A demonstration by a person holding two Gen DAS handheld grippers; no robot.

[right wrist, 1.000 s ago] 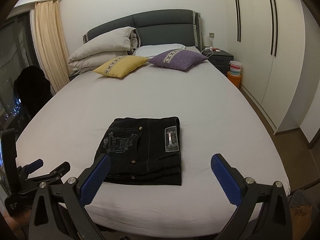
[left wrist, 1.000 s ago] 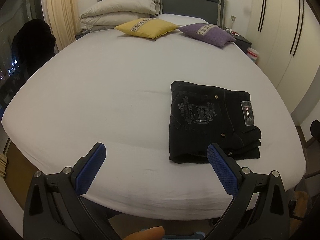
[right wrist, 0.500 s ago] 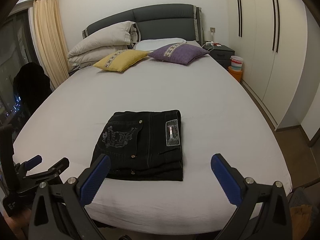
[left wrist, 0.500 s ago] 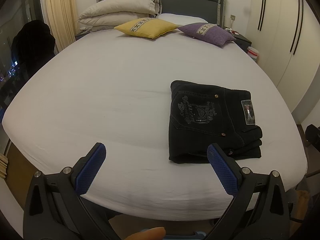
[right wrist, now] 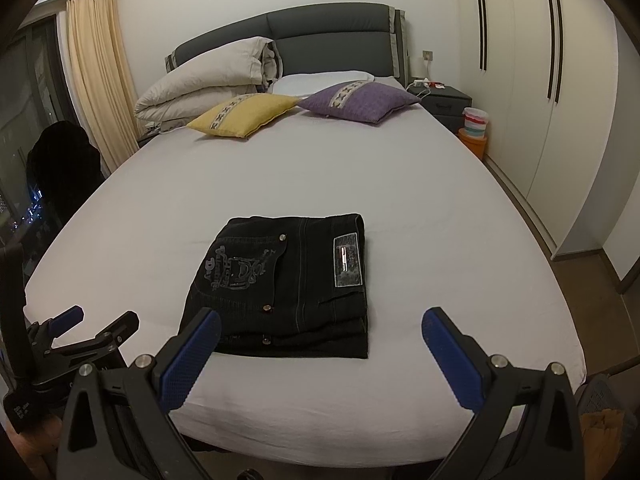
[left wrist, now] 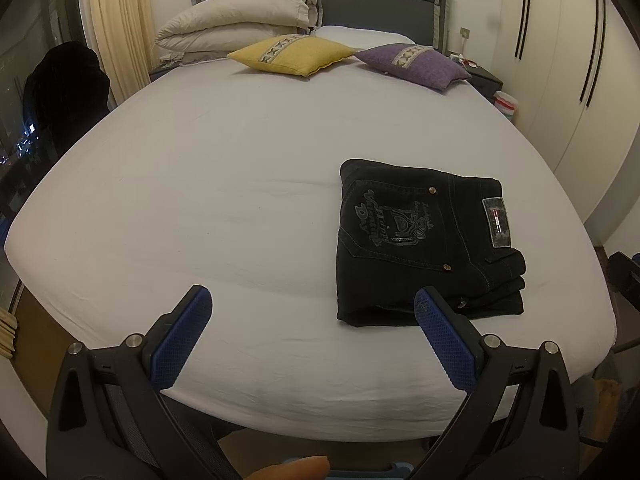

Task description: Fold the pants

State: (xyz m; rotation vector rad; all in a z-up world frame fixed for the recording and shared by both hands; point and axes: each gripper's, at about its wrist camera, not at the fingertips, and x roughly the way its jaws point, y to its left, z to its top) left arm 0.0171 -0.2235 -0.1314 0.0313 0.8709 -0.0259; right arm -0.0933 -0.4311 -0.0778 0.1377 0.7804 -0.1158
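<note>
Change: both views have risen slightly; pants unmoved.
Pants: folded black stack (pocket up) on bed.
Jaws: left gripper and right gripper both released, holding nothing.

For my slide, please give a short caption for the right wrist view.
Black pants lie folded on the white bed; the open right gripper hovers at the foot edge, holding nothing.

folded pants on bed near foot edge; two cushions behind, by headboard.
</note>
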